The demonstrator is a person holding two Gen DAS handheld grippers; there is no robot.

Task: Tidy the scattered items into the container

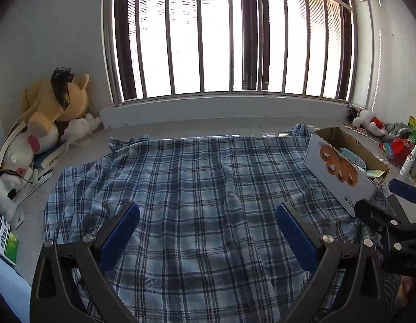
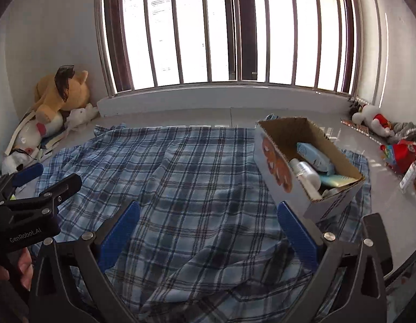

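A cardboard box (image 2: 286, 132) with a pretzel picture on its side stands on the blue plaid blanket (image 2: 181, 167), right of centre. Inside it lie a pale blue packet (image 2: 314, 156), a white bottle (image 2: 306, 175) and other small items. The box also shows in the left wrist view (image 1: 339, 172) at the right. My left gripper (image 1: 208, 223) is open and empty above the blanket. My right gripper (image 2: 208, 223) is open and empty, just left of the box's near corner. Each gripper shows at the edge of the other's view.
Plush toys (image 1: 54, 105) and books are piled in the far left corner. More toys and packets (image 2: 396, 145) lie along the right wall. A barred window (image 1: 229, 35) fills the back wall. A green box (image 1: 6, 239) lies at the left floor edge.
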